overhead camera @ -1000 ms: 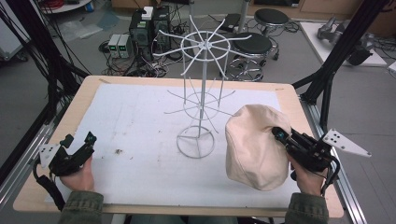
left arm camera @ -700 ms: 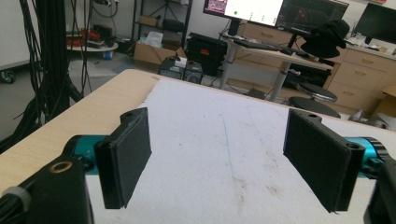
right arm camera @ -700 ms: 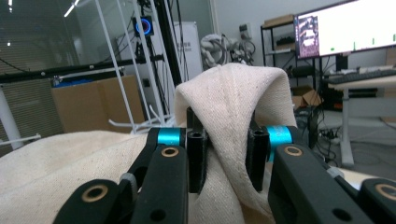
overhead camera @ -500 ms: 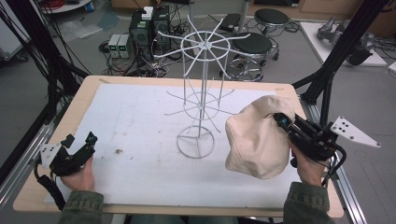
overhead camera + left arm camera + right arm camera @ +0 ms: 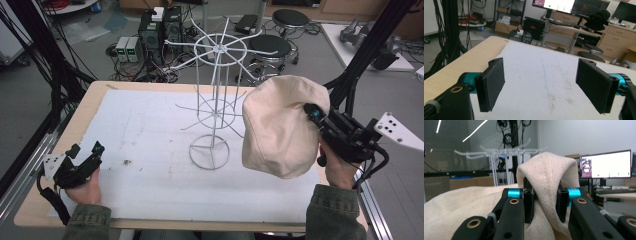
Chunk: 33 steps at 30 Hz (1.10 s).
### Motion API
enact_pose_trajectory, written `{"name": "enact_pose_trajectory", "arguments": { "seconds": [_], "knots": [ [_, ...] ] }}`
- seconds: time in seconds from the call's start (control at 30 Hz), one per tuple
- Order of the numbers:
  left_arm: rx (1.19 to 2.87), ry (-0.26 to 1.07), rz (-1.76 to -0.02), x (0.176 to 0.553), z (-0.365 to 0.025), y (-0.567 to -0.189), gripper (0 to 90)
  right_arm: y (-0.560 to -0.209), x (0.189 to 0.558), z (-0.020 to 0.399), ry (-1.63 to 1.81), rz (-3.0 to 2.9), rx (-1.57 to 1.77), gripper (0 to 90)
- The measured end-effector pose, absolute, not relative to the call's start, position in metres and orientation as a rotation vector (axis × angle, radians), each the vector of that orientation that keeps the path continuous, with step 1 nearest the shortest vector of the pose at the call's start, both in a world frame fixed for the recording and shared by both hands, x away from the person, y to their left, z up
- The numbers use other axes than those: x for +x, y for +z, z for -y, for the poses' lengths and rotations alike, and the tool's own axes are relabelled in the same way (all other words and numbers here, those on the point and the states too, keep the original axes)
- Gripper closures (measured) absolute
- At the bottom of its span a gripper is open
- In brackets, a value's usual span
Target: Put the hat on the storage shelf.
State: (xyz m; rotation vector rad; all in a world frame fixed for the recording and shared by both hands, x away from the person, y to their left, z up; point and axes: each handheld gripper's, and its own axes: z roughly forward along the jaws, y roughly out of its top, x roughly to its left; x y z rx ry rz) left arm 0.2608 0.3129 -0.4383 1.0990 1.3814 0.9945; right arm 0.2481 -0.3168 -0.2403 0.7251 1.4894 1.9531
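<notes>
A: What do we have in the right hand-held gripper (image 5: 311, 111)?

B: We have its jaws clamped on a fold of the cream hat (image 5: 281, 126). In the right gripper view the cloth (image 5: 546, 185) bunches up between the two black pads, pinched tight. The hat hangs clear of the desk (image 5: 90, 107), at about three o'clock from the white wire rack (image 5: 214, 100).

A: And our left one?

B: The left hand-held gripper (image 5: 86, 152) sits at about eight o'clock on the desk, jaws spread wide with nothing between them. In the left gripper view we see only the white mat (image 5: 544, 75) past the pads.

A: Anything holding things?

B: We see nothing hung on the rack's arms.

A: What stands in our way?

B: The rack stands near the middle of the mat (image 5: 150, 130), its ring base (image 5: 210, 152) just left of the hat's lower edge. Its spokes reach out at the top and midway down, close to the hat's side.

A: Room to move?

B: We have open mat from seven to eleven o'clock. The hat hangs near the desk's right edge, where a black frame post (image 5: 365, 55) rises at two o'clock.
</notes>
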Motion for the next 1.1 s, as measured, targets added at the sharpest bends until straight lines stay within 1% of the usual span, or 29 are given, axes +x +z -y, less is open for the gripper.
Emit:
{"name": "enact_pose_trajectory", "arguments": {
  "seconds": [0.57, 1.1],
  "knots": [
    [1.099, 0.990, -1.383, 0.261, -0.312, -0.438, 23.3, -0.182, 0.233, 0.316, 1.957, -1.353, 0.599, 74.7],
    [1.098, 0.986, -1.384, 0.263, -0.312, -0.439, 23.3, -0.133, 0.239, 0.312, 1.920, -1.293, 0.536, 74.3]
  ]
}}
